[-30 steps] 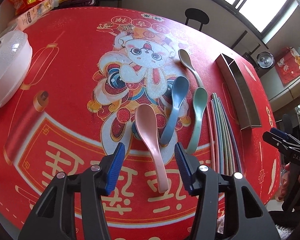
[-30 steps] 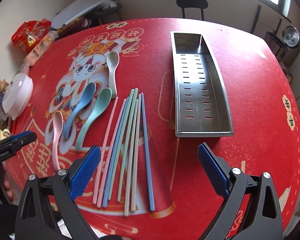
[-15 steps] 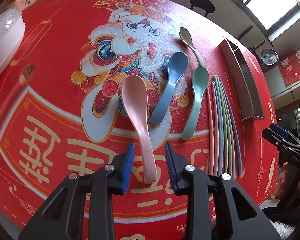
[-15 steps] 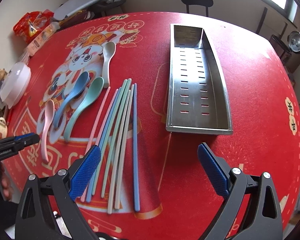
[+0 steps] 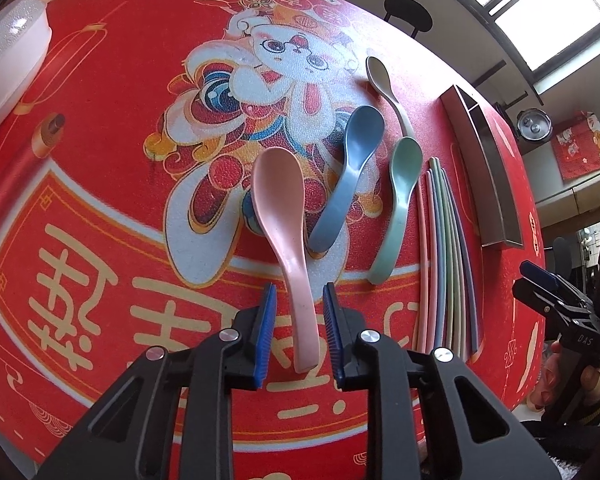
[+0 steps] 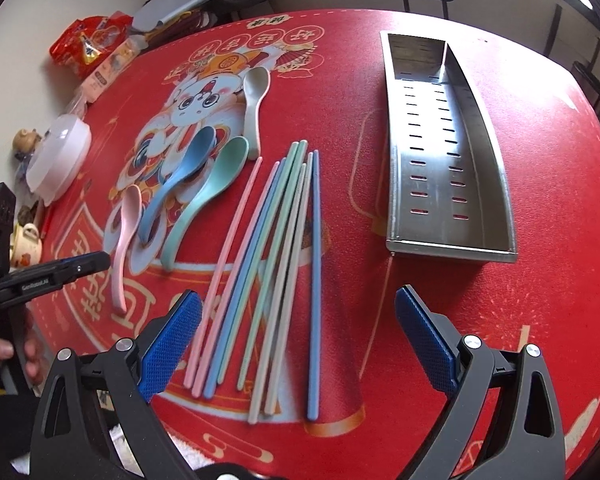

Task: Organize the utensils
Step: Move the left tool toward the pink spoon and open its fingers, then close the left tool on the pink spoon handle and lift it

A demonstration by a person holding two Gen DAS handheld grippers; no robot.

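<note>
- We find the left gripper [image 5: 300, 334] low over the red tablecloth [image 5: 100, 140], its jaws closing with the pink spoon [image 5: 282, 232] handle between them; a thin gap shows on each side, so the pads are not yet pressing.
- The pink spoon lies flat, bowl away from the gripper; the blue spoon [image 5: 346, 172], green spoon [image 5: 398, 200] and grey spoon [image 5: 386, 88] lie beside it.
- The chopsticks [image 6: 276, 264] lie in a loose fan between the spoons and the steel tray [image 6: 496, 184].
- The right gripper [image 6: 298, 344] hangs over the near ends of the chopsticks, fingers wide apart, gripping nothing.
</note>
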